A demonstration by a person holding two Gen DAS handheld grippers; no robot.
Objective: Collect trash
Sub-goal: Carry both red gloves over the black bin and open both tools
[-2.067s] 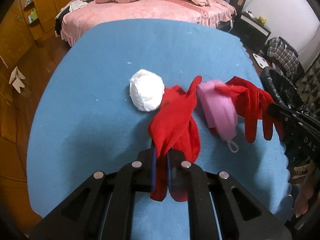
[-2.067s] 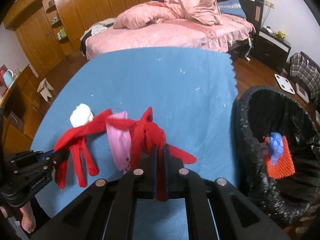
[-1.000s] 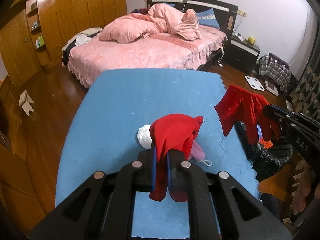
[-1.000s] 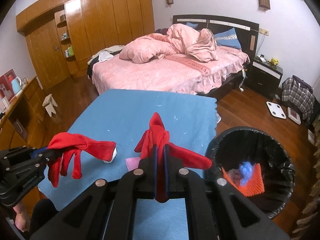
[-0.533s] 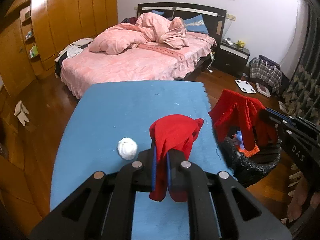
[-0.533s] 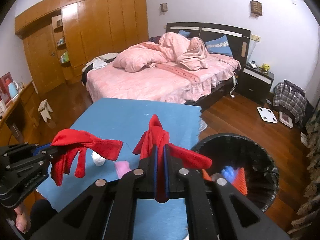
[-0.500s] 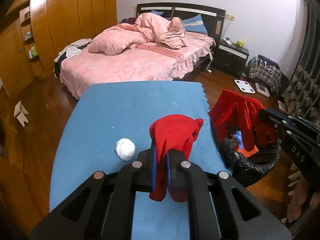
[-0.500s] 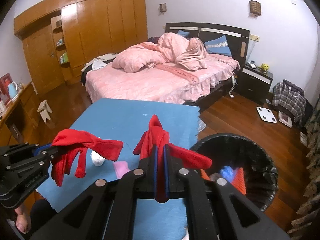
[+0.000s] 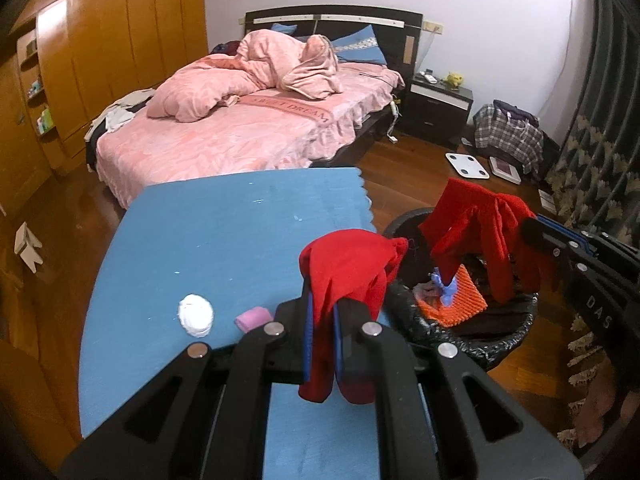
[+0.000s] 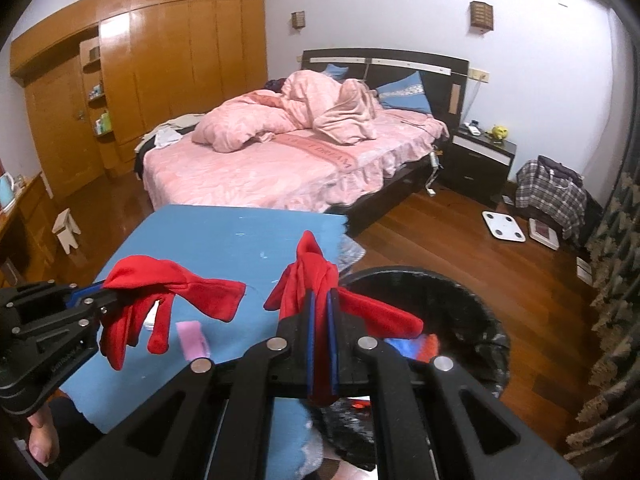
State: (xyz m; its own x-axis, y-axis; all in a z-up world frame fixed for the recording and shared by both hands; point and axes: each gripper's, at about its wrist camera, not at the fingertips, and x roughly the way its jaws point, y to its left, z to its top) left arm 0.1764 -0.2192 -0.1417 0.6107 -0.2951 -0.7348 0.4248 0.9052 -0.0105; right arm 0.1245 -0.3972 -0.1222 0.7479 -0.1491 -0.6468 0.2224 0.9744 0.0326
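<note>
The left gripper has its fingers pinched tight on one red knitted glove; the right gripper clamps the second red knitted glove above the black-lined round trash bin. At ten o'clock on the blue counter lie one white crumpled paper ball and one pink pad.

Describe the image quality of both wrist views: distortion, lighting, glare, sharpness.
Left wrist view: strong fisheye bending, black vignette corners, dim warm room light; the left gripper clamping a red knit glove is sharp. Right wrist view: same barrel distortion, glare on the glossy wooden wardrobe; the right gripper and its red knit glove are crisp, the black-lined trash bin interior murky.
</note>
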